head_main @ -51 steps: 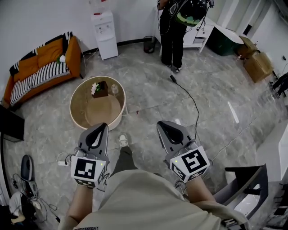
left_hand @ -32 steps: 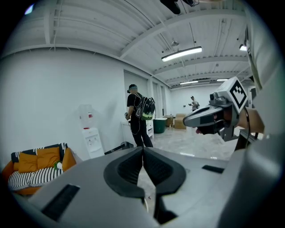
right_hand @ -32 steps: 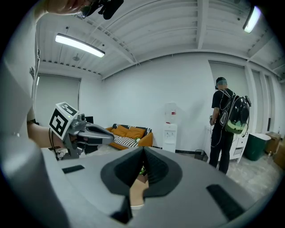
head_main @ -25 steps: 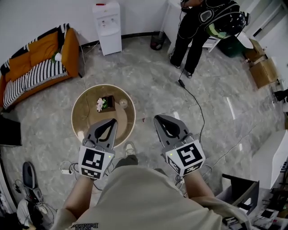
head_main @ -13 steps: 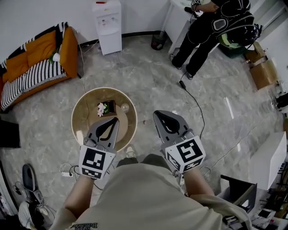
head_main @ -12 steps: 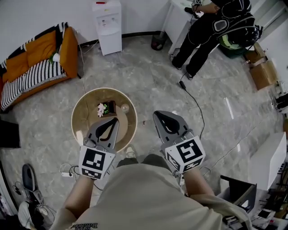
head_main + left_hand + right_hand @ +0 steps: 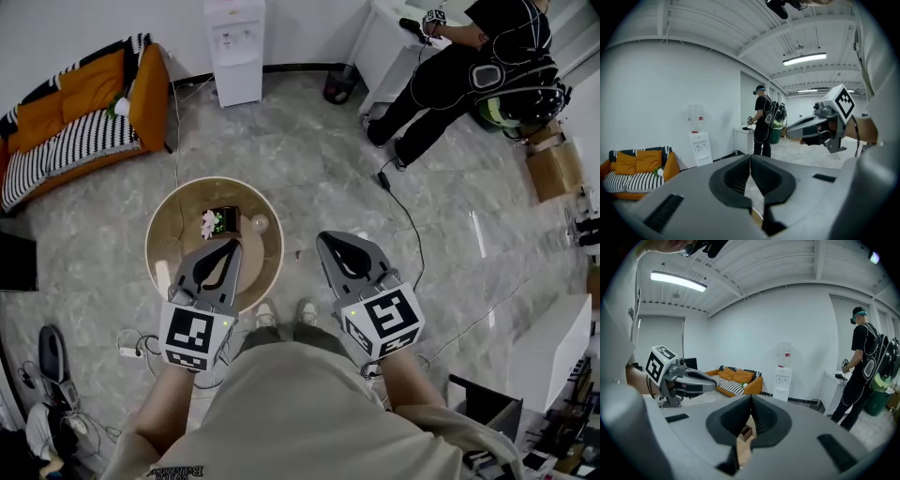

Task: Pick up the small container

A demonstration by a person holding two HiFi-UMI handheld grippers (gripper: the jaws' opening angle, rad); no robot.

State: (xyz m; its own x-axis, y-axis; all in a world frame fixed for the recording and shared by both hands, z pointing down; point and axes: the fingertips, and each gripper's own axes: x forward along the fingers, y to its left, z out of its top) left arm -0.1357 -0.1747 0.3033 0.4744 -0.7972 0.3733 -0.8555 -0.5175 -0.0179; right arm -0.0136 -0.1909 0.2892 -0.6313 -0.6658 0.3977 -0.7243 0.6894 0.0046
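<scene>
A round wooden table (image 7: 178,258) stands on the floor just ahead of me. On it sit a small dark brown box (image 7: 225,220) with greenery, white flowers (image 7: 208,224) and a small clear round container (image 7: 260,224). My left gripper (image 7: 232,243) hangs over the table's near edge, shut and empty, a little short of the box. My right gripper (image 7: 323,236) is shut and empty, off the table's right side. In the right gripper view the brown box (image 7: 746,432) shows through the gap below the shut jaws. In the left gripper view only the table's rim (image 7: 757,216) shows there.
An orange striped sofa (image 7: 70,112) and a white water dispenser (image 7: 234,42) stand along the far wall. A person in black (image 7: 478,80) bends at a white desk at the back right. A cable (image 7: 408,225) runs over the floor. Cardboard boxes (image 7: 553,164) lie at the right.
I have stepped up to the table, which now lies under the left gripper's tip. Both grippers stay shut. The person in black has moved right and bent over.
</scene>
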